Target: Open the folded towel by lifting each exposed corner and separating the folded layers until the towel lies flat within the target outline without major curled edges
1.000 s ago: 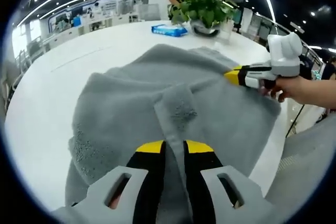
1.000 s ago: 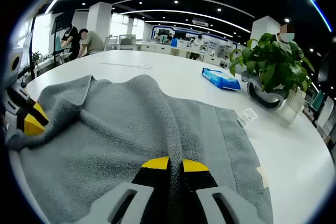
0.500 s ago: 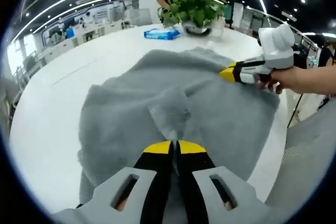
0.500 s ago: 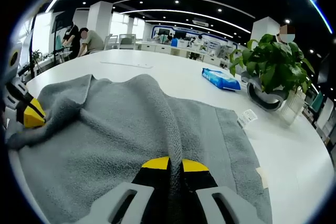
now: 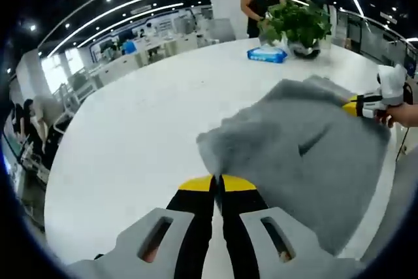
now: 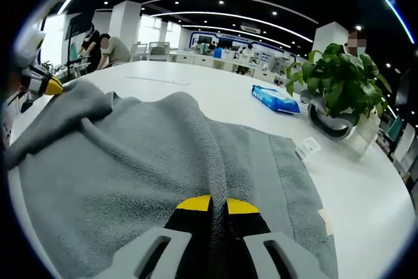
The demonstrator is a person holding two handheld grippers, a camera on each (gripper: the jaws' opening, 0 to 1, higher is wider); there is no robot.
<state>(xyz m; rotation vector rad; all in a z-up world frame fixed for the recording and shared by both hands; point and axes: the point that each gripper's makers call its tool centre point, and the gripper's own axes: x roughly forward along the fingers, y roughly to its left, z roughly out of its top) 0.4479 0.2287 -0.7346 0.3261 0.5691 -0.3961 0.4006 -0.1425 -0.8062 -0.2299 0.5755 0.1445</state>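
While the left gripper (image 5: 217,184) sits at the bottom centre of the left gripper view with its yellow-tipped jaws pressed together on a corner of the grey towel (image 5: 307,151), the cloth spreads across the right half of that frame over the white table (image 5: 130,142). At the right edge, the right gripper (image 5: 356,106) pinches the towel's far edge. In the right gripper view the towel (image 6: 130,161) covers the lower left and centre, a raised ridge of it running into the right gripper (image 6: 219,207), whose jaws are closed on that fold. The left gripper (image 6: 49,85) holds a lifted corner at the upper left. A potted plant (image 6: 339,86) and a blue packet (image 6: 274,99) stand at the upper right.
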